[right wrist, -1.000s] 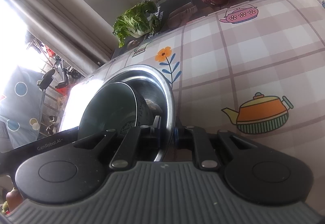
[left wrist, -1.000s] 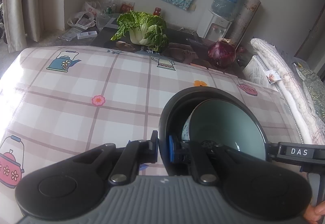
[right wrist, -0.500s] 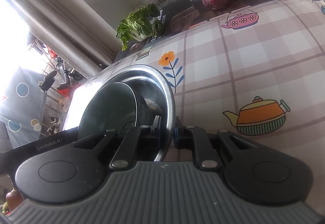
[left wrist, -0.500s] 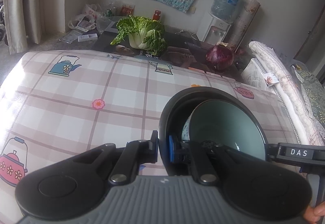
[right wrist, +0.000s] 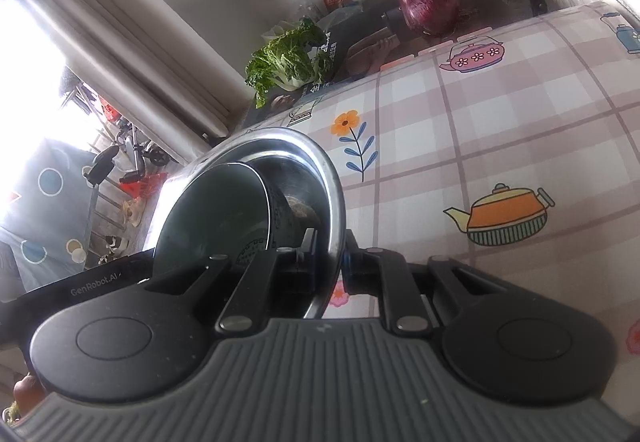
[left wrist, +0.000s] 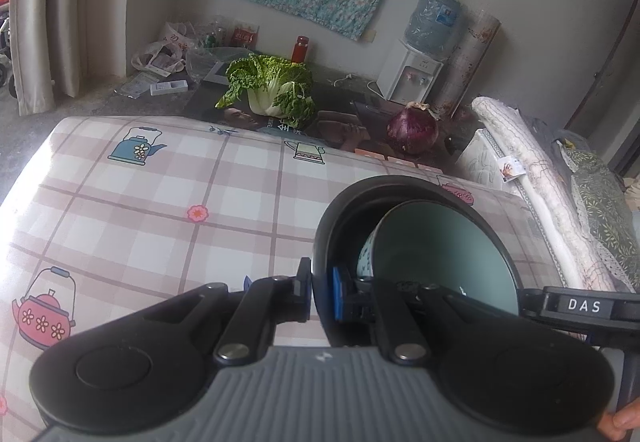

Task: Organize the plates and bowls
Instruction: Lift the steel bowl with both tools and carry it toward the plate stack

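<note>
Both grippers clamp opposite rims of one steel bowl (right wrist: 320,177): the left gripper (left wrist: 320,294) on one edge, the right gripper (right wrist: 330,262) on the other, above the checked bench (left wrist: 160,201); a green bowl (left wrist: 436,254) sits tilted inside

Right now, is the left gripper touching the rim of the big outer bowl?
Touching. The left wrist view shows the left gripper with its jaws clamped on the rim of the large dark outer bowl, one pad each side, no gap. A green bowl sits inside.
</note>
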Motion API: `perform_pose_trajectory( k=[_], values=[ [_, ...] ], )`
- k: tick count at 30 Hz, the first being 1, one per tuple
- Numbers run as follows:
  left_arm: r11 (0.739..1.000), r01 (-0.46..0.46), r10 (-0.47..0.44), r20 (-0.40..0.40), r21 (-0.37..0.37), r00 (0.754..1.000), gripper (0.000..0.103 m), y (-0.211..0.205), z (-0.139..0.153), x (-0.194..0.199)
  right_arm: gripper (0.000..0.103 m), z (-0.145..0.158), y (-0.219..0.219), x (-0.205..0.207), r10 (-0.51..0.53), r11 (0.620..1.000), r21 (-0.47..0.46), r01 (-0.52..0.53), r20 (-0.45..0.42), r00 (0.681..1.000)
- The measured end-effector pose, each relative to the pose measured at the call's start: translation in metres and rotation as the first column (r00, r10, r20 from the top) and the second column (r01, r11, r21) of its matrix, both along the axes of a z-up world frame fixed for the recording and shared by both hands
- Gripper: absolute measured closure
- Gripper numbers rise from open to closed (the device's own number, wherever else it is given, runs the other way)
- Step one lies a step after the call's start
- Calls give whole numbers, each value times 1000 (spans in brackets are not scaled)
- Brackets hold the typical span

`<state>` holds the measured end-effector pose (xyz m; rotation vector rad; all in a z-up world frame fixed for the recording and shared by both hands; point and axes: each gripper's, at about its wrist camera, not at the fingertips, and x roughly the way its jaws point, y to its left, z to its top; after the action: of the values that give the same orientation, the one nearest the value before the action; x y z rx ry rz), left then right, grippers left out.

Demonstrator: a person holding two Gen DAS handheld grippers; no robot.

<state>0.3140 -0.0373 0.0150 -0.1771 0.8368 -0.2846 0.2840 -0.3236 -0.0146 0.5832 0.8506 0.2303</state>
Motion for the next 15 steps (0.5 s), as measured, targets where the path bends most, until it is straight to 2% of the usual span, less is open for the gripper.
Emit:
perform_pose_trajectory(
  k=[8, 15],
  values=[
    [1000, -9, 9, 12, -30, 1000, 94, 18, 19, -41, 91, 22, 11, -41, 7, 1000, 9, -7, 14, 1000],
    [999, -27, 27, 1, -45, 1000, 94, 40, 19, -85, 91, 22, 32, -84, 26, 999, 20, -26, -1, 1000]
  ],
)
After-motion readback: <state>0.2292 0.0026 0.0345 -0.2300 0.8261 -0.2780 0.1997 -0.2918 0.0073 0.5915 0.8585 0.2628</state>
